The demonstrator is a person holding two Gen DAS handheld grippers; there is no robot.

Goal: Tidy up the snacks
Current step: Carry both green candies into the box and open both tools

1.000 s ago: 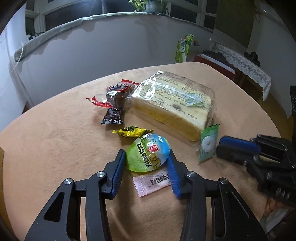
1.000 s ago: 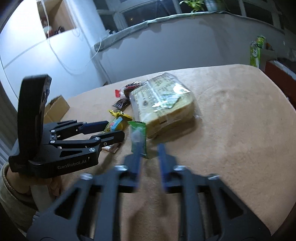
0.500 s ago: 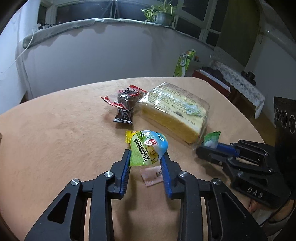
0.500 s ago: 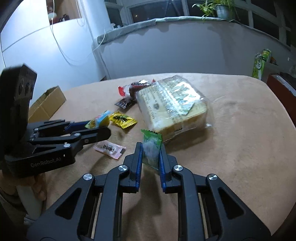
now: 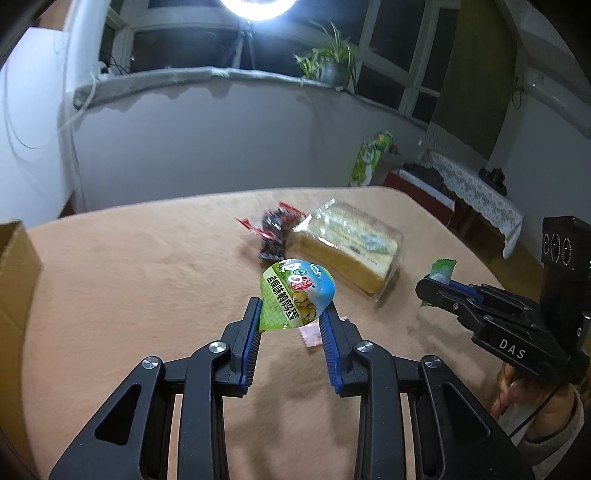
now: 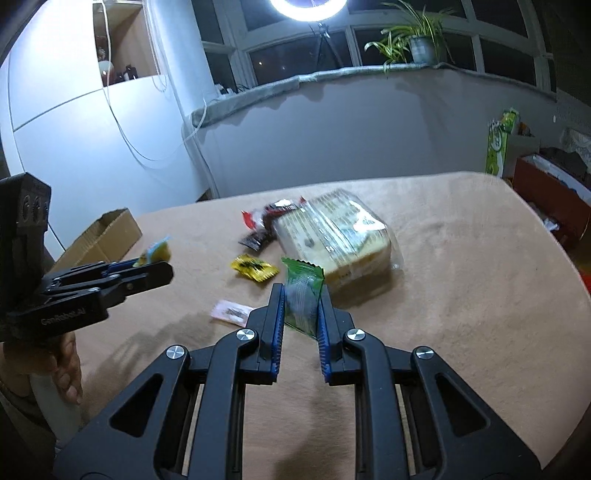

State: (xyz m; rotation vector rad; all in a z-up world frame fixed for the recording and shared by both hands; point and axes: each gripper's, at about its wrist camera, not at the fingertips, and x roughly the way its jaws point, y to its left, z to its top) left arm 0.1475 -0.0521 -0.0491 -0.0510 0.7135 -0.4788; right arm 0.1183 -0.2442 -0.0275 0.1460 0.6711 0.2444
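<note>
My left gripper [image 5: 291,310] is shut on a round green and blue snack pack [image 5: 297,293], held above the tan table [image 5: 147,280]. My right gripper [image 6: 301,301] is shut on a small green candy packet [image 6: 302,293], also lifted off the table. Each gripper shows in the other's view: the right one [image 5: 436,286] at the right, the left one [image 6: 155,266] at the left. On the table lie a wrapped bread loaf [image 6: 332,240], a yellow candy [image 6: 255,266], a pink packet [image 6: 231,312] and dark red-wrapped snacks [image 6: 264,225].
An open cardboard box [image 6: 101,236] stands at the table's left edge. A person's hands [image 5: 517,391] grip the handles. Beyond the table are a low white wall, a green bag [image 5: 369,158], a red cabinet [image 6: 546,192] and a ring light [image 6: 308,7].
Both grippers closed on their snacks and rose off the table. The left one carried the round pack up and leftward; the right one lifted the green packet. The pink packet and yellow candy stayed down.
</note>
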